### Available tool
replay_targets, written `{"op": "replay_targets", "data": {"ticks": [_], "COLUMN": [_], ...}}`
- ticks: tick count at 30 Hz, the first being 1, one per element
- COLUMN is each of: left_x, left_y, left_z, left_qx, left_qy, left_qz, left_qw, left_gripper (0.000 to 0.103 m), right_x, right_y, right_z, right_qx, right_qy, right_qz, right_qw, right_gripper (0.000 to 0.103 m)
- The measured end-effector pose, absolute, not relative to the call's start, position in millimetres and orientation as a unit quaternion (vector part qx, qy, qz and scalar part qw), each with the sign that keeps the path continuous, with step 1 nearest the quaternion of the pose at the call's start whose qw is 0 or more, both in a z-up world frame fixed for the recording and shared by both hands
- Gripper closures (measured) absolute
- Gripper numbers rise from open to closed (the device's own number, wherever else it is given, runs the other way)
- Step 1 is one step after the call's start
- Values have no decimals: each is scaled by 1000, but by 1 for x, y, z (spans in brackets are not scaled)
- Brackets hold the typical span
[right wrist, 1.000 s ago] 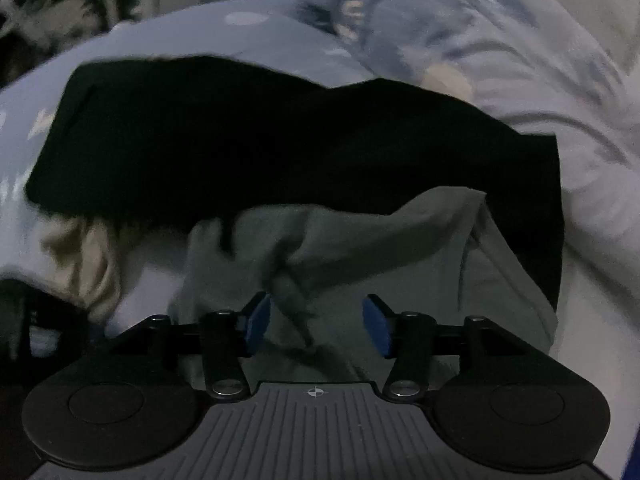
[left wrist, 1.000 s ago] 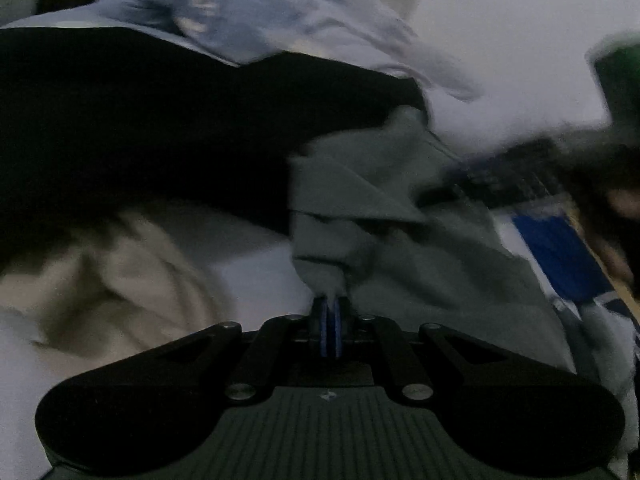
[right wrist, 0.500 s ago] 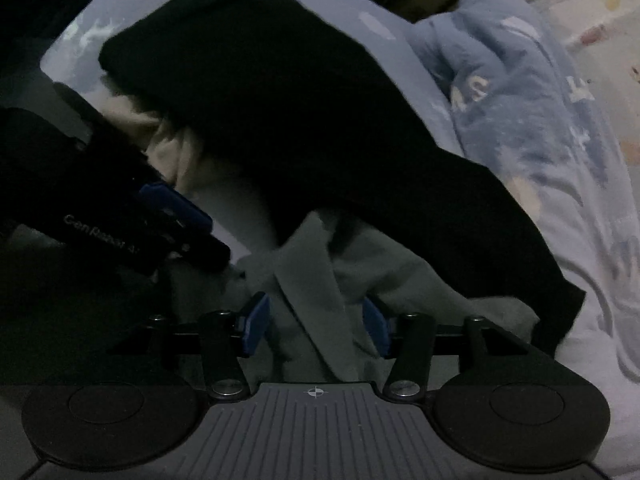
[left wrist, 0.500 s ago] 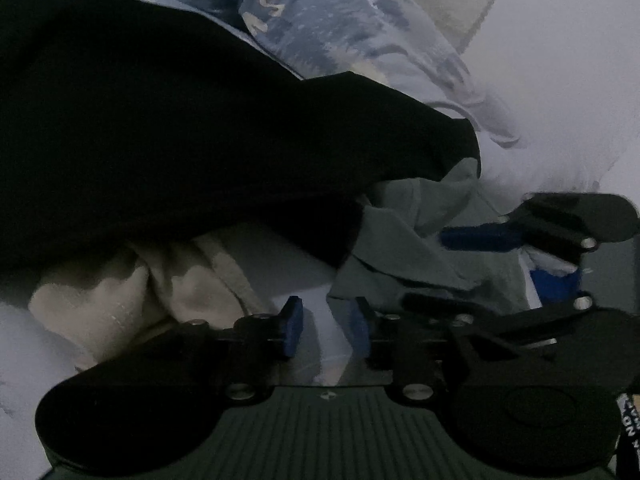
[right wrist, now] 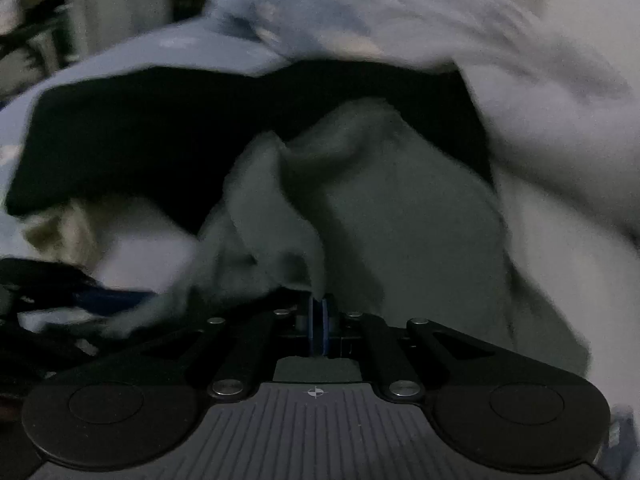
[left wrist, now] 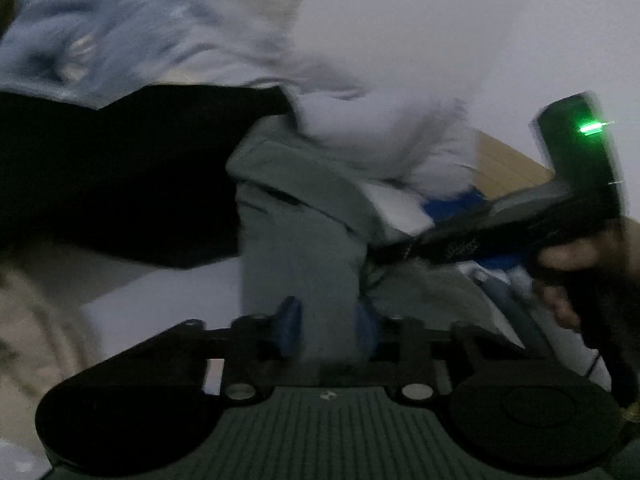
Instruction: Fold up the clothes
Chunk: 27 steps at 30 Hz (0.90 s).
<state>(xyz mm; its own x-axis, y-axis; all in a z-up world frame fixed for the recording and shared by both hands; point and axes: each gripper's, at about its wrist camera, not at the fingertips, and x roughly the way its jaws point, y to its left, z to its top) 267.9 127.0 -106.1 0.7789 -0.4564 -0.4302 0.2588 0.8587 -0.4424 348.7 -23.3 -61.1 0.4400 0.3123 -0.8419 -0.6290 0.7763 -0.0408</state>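
A grey-green garment [left wrist: 298,240] lies crumpled on the bed, partly over a black garment [left wrist: 120,168]. My left gripper [left wrist: 328,322] is open, its blue pads [left wrist: 290,316] on either side of a strip of the grey cloth. My right gripper [right wrist: 319,320] is shut on an edge of the same grey-green garment [right wrist: 380,208], which bunches up in front of it. The right gripper's body and the hand holding it show in the left wrist view [left wrist: 568,216]. The black garment [right wrist: 140,140] lies behind the grey one.
A beige garment [right wrist: 56,232] lies at the left under the black one. A blue patterned blanket [left wrist: 120,32] is bunched at the back. White and light-blue bedding [right wrist: 560,120] lies to the right. A blue item [left wrist: 452,200] lies near the right gripper.
My right gripper has closed on the grey-green garment. My left gripper, shut on it a second ago, has opened and now straddles a strip of it. Both views have shifted.
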Motion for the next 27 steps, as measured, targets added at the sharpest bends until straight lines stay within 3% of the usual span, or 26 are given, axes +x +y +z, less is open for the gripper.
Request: {"op": "replay_targets", "data": {"ticks": [3,4,11,13,15,21,23,25,26,27], "left_x": [265,265,263,262,264,266,265,265,265,265], "left_y": [108,103,97,96,96,97,98,100,100,102], "left_z": [-109,-110,-113,-113,-113,-112,-111,-111,-111,-110], "left_qx": [-151,-142,-130,-127,-125,-126,-128,-131,-133,-136], "left_qy": [276,280,289,290,291,293,294,295,295,296], "left_qz": [-211,-211,-205,-203,-202,-200,-199,-198,-197,-195], "left_qw": [925,926,926,927,927,926,926,926,925,925], "left_gripper": [77,78,78,78,78,78,79,79,80,80], "right_x": [343,338,302,300,301,320,331,336,339,341], "right_y": [-54,-58,-43,-23,-2,51,61,66,67,68], "right_z": [-76,-73,-28,-28,-35,-53,-59,-63,-64,-62], "right_qx": [-161,-164,-194,-234,-280,-348,-351,-366,-368,-363], "right_qy": [482,473,352,332,315,297,306,310,309,307], "right_qz": [257,254,266,277,288,295,290,284,282,279], "right_qw": [822,827,876,871,860,839,836,830,830,834], "right_gripper": [95,90,83,69,65,62,62,70,78,97]}}
